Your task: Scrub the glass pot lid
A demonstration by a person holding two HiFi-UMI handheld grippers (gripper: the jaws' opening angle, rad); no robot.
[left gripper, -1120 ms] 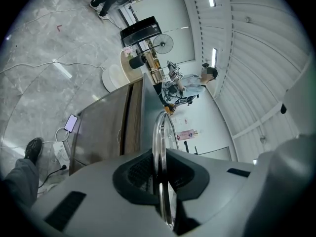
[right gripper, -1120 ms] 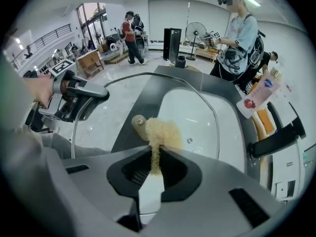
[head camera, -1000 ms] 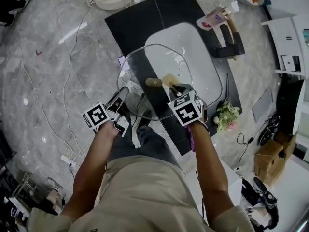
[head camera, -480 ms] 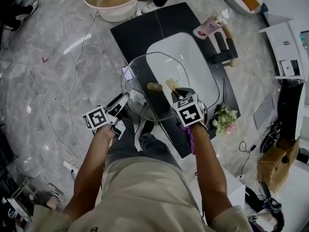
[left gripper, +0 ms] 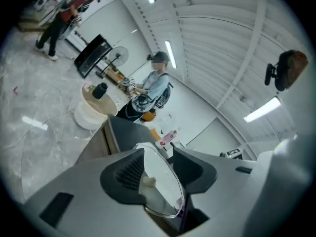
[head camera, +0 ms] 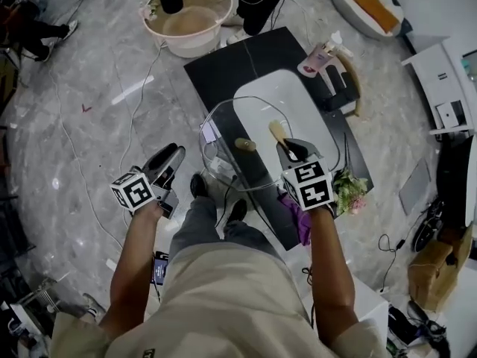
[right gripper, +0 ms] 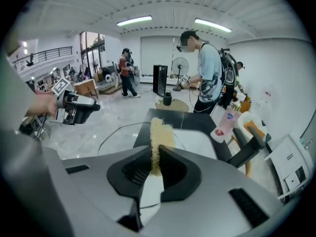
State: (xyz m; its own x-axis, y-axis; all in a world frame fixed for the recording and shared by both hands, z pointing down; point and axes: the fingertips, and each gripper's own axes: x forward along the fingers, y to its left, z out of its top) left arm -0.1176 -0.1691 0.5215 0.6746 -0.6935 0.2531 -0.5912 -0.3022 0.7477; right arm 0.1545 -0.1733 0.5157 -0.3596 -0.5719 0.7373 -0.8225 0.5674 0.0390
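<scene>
The glass pot lid point(head camera: 253, 166) lies tilted over the white sink point(head camera: 272, 95) and overhangs the counter's near edge; what bears it is unclear. Its brown knob point(head camera: 244, 145) faces up. My right gripper point(head camera: 289, 149) is shut on a yellowish scrub pad point(head camera: 277, 130) that rests on the lid near the knob. In the right gripper view the pad point(right gripper: 159, 130) sticks up between the jaws. My left gripper point(head camera: 173, 161) hangs over the floor, left of the lid and apart from it. Its jaws are wide and closing with nothing between them. In the left gripper view the lid point(left gripper: 165, 189) lies beyond the jaws.
The black counter point(head camera: 231, 58) holds a pink soap bottle point(head camera: 319, 57) and a black faucet point(head camera: 339, 80). A beige basin point(head camera: 190, 21) with a dark bottle stands on the marble floor, and cables run across it. Flowers point(head camera: 349, 185) sit right of the counter. A person stands at the far end.
My left gripper has let go of the lid's near rim, opened wide and drawn back to the left. The right gripper keeps the pad on the lid.
</scene>
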